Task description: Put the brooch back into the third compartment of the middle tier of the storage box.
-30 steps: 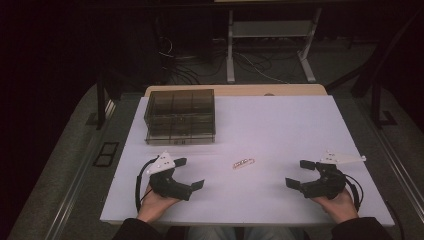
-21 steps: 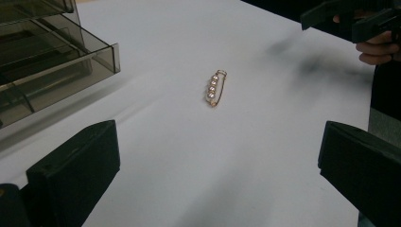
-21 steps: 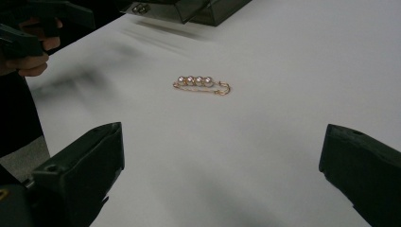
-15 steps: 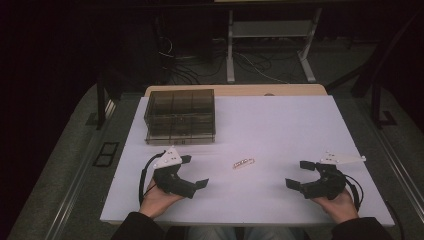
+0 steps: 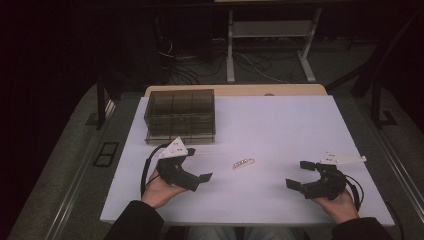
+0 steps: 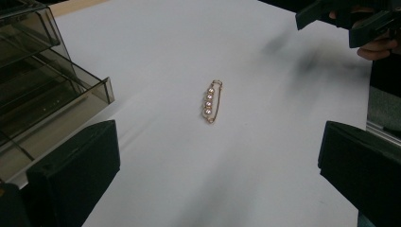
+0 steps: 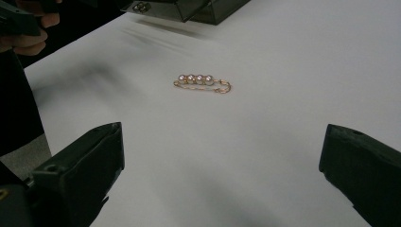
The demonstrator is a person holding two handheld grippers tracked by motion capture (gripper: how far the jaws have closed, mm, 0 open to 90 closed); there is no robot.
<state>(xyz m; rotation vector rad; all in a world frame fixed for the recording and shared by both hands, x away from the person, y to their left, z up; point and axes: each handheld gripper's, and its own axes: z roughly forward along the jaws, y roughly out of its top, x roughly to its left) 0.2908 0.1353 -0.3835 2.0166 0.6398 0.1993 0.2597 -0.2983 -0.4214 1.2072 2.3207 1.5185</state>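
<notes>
A gold pin brooch [image 5: 243, 163] with a row of small pearls lies flat on the white table [image 5: 280, 125], between the two hands. It shows straight ahead in the left gripper view as the brooch [image 6: 211, 101], and in the right gripper view as the brooch [image 7: 201, 82]. My left gripper [image 5: 198, 164] is open, a short way left of the brooch, with nothing between its jaws. My right gripper [image 5: 298, 174] is open too, farther off on the brooch's right, and is also empty.
A smoky translucent drawer box [image 5: 181, 116] stands at the table's back left, just behind my left gripper. Its lower drawer [image 6: 61, 106] sticks out a little. The table's front edge runs close to both hands.
My left gripper has moved forward and to the right, nearer the box and the brooch. The right gripper and the brooch have stayed put.
</notes>
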